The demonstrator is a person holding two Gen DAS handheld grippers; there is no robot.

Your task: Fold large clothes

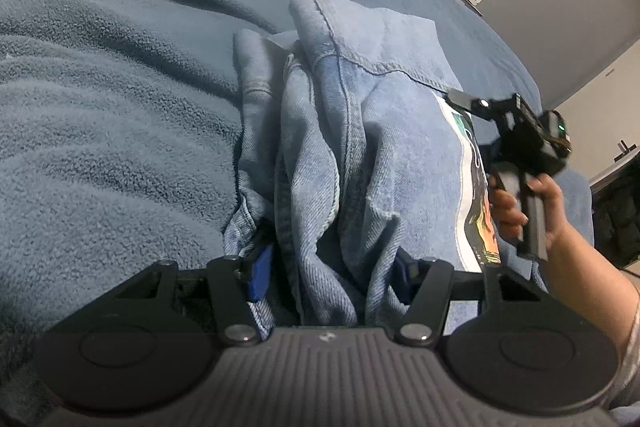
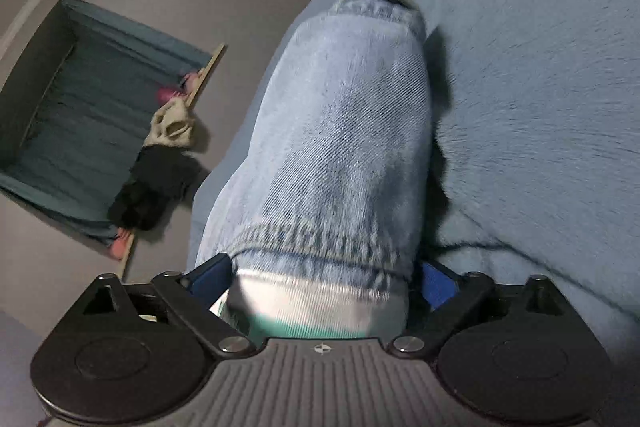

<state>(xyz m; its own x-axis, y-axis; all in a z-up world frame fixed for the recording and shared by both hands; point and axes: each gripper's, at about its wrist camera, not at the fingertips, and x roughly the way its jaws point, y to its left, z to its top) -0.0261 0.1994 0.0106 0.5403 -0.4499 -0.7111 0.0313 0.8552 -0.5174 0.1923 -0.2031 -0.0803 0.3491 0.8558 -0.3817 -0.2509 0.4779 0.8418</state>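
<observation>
Denim fills both of my views: the jeans (image 1: pixel 344 131) lie on the blue fleece blanket (image 1: pixel 120 99), with a bunched end of them between the blue pads of my left gripper (image 1: pixel 332 279) and the rest running straight away from it toward the seamed far edge. My left jaws stand fairly wide, but the cloth packs the gap, so I judge that they are holding the bundle. My right gripper (image 2: pixel 320 287) has a hemmed end between its pads too, jaws spread about as far with fabric pressed in, and that length of leg (image 2: pixel 340 131) runs forward along the blanket's edge, with the open box (image 2: pixel 80 107) on the floor off to its left. Seen from my left wrist, my right hand (image 1: pixel 524 207) is forward and to the right, beside the printed shirt (image 1: pixel 476 195) lying under the denim. The long axis runs ahead of both tools, so I judge that the fold must carry the held ends forward over it.
</observation>
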